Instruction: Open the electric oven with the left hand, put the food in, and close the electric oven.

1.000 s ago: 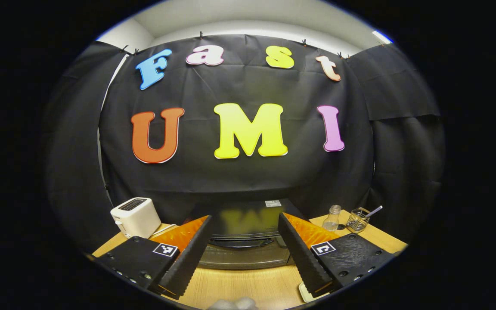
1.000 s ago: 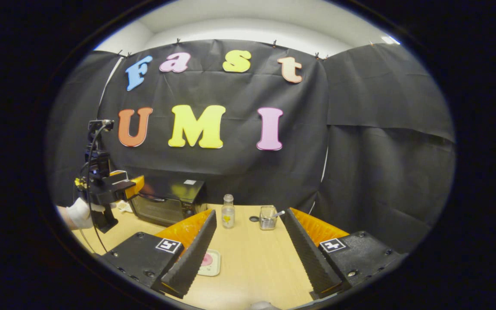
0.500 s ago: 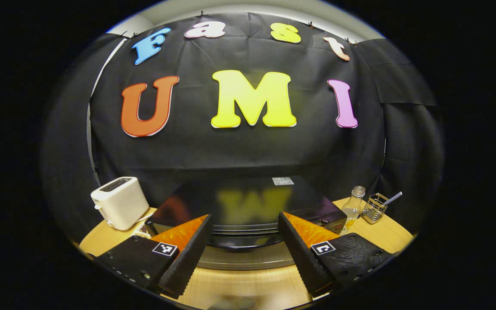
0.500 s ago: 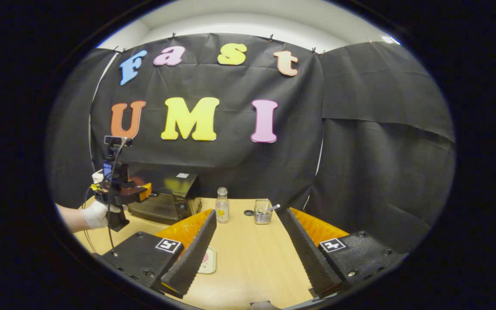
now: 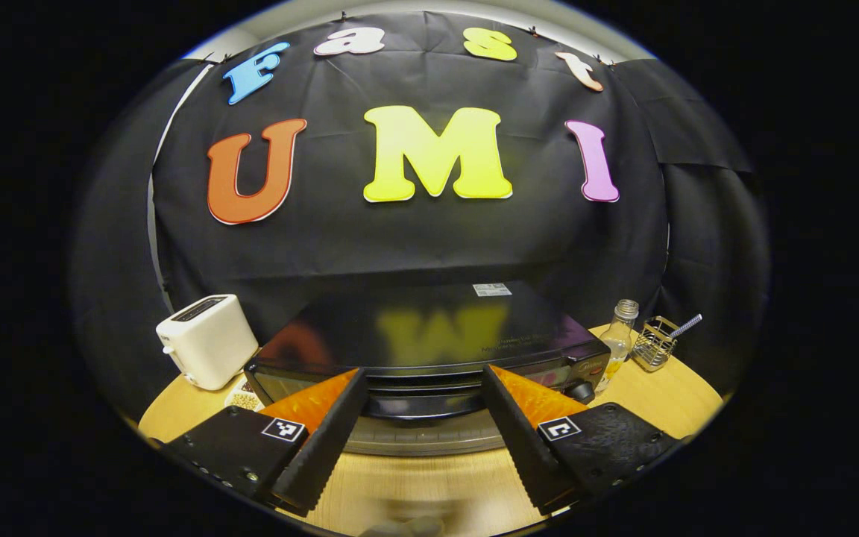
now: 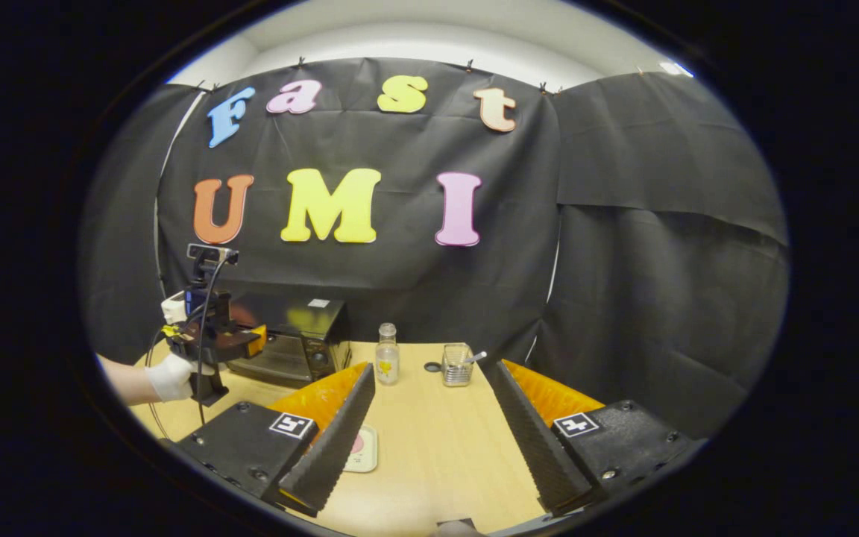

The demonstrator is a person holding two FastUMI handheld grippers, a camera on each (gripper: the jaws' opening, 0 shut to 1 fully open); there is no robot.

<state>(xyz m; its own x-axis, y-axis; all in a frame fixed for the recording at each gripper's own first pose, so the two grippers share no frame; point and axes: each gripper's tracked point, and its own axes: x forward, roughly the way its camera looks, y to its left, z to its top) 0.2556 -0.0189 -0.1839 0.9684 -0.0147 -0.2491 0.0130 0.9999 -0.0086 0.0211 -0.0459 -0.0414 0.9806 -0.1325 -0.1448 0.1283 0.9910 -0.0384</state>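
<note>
Two grippers: both sit low over the wooden surface (image 6: 437, 447), fingers spread wide and holding nothing.
Oven: the black electric oven (image 5: 429, 350) stands against the booth wall, door up and shut; its handle (image 5: 426, 403) runs across the gap between the left gripper's fingers.
Left gripper: the left gripper (image 5: 422, 447) is squared up just in front of the door, apart from the handle as far as one can tell; the right gripper view shows it held by a gloved hand (image 6: 172, 377).
Right gripper: the right gripper (image 6: 437, 440) waits well apart from the oven.
Food: a small tray with pink food (image 6: 361, 451) lies beside the right gripper's near finger, untouched.
Progress: by appearances nothing is done yet; opening, loading and closing all remain.
</note>
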